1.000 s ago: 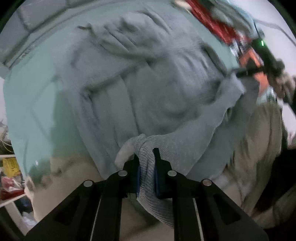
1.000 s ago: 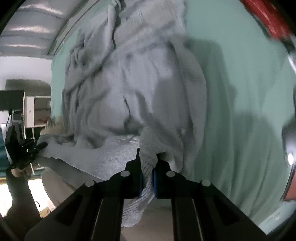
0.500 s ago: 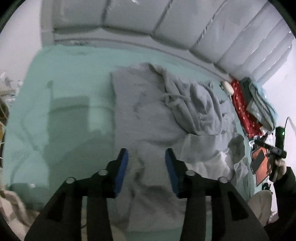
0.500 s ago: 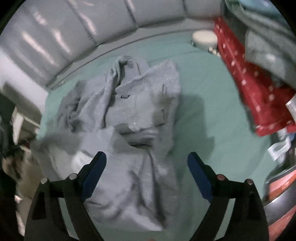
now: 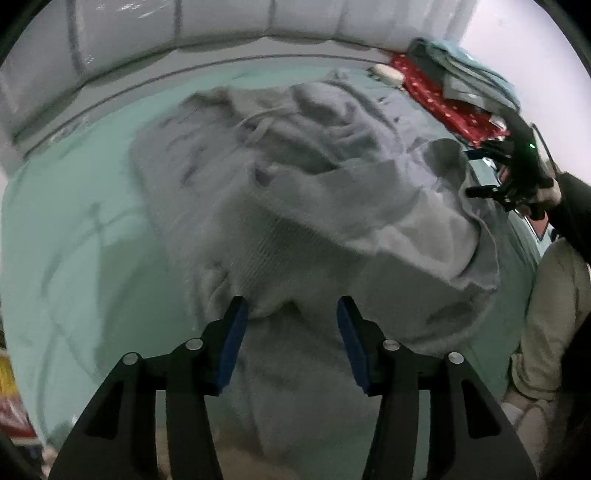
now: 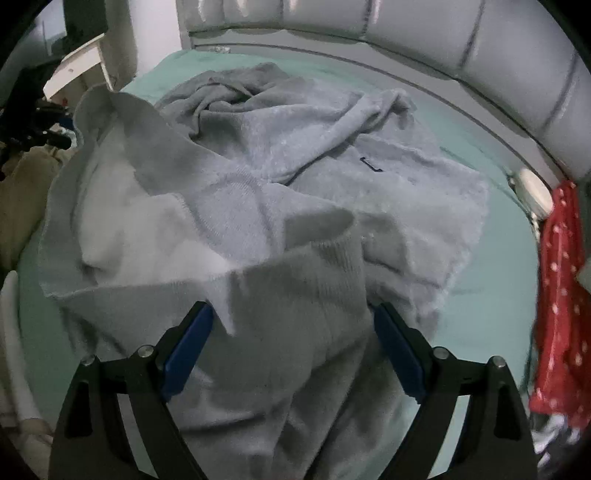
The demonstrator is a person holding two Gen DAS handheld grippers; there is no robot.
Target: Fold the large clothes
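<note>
Grey hooded sweatshirt (image 6: 332, 206) lies rumpled across a mint-green bed sheet (image 6: 491, 295), its lower hem doubled up over the body. The right gripper (image 6: 291, 339) hangs over the near edge with its blue-padded jaws spread wide, the ribbed hem lying loose between them and pressed by neither pad. The left gripper (image 5: 288, 339) is likewise parted above the garment's near fold; its jaws have just been opening, with cloth beneath them but nothing pinched. The fold appears to have been laid and let go, and the step in hand looks like the pause between one fold and the next. The next move likely calls for a fresh hold on a sleeve or side edge, since the hood (image 5: 325, 110) and drawstring (image 5: 258, 122) at the far end are bunched and the doubled layer sits crooked. Beyond the garment, a padded grey headboard (image 6: 424, 33) curves around the mattress. A red dotted cloth (image 6: 557, 295) and other heaped clothes sit at the right edge of the bed. A white shelf (image 6: 74, 70) stands at the left.
</note>
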